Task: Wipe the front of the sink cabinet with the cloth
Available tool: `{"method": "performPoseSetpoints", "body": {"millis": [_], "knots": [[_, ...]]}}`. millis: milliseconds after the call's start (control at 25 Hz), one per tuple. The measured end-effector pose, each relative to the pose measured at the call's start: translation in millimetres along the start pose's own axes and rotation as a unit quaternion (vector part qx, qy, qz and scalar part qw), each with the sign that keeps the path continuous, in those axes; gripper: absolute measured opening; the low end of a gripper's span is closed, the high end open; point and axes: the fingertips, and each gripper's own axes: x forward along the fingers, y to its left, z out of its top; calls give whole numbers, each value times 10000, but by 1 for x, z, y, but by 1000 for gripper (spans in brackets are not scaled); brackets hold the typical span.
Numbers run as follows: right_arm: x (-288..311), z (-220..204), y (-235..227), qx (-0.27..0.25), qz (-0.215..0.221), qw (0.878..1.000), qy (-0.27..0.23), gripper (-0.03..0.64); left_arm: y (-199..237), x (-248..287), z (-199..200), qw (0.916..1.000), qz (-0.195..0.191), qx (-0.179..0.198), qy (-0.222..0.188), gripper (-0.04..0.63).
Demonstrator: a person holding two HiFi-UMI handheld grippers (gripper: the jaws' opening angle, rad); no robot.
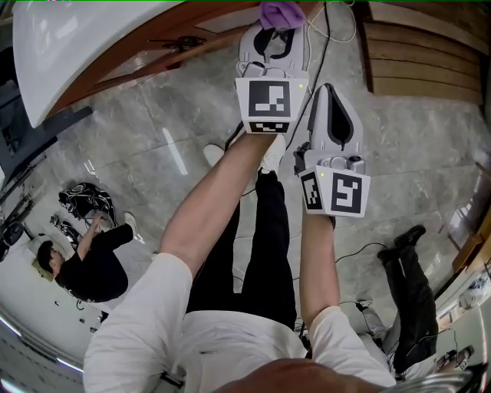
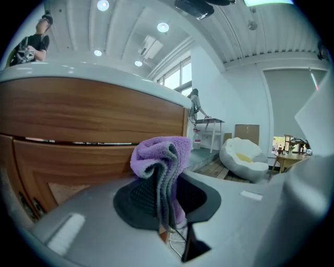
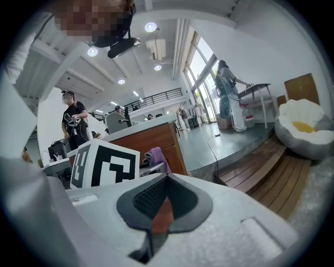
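Note:
A bunched purple cloth (image 2: 159, 156) sticks out from between the jaws of my left gripper (image 2: 166, 208), which is shut on it. In the head view that cloth (image 1: 280, 14) is held at the wooden front of the sink cabinet (image 1: 165, 46), under the white basin (image 1: 84, 34). The cabinet front (image 2: 78, 120) fills the left of the left gripper view, just beyond the cloth. My right gripper (image 1: 331, 123) hangs beside the left one, away from the cabinet, its jaws shut with nothing between them (image 3: 156, 201). The cloth (image 3: 154, 155) and left gripper also show in the right gripper view.
Grey stone floor (image 1: 153, 146) lies below. A black cable (image 1: 326, 38) runs across it near the cabinet. Wooden steps (image 1: 422, 54) rise at the right. One person (image 1: 92, 261) crouches at the left, another person's legs (image 1: 406, 292) show at the right. A white beanbag (image 2: 242, 156) sits far off.

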Motion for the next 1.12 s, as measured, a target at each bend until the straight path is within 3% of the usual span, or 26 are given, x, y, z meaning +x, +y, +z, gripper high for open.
{"method": "performPoseSetpoints", "body": {"millis": [400,600,1120], "knots": [[-3,3,-24,75,-264,9996,-3,-3,-42,27,1,9991,-426,22,82,72],[-3,0,-29,109,-297,9995,30,-3,-53,35,-25,9974,-621,203,308,72],[12,-2,-17,17,-124,9999,69,-3,-11,29,-61,9981,-303,-42,535,71]]}}
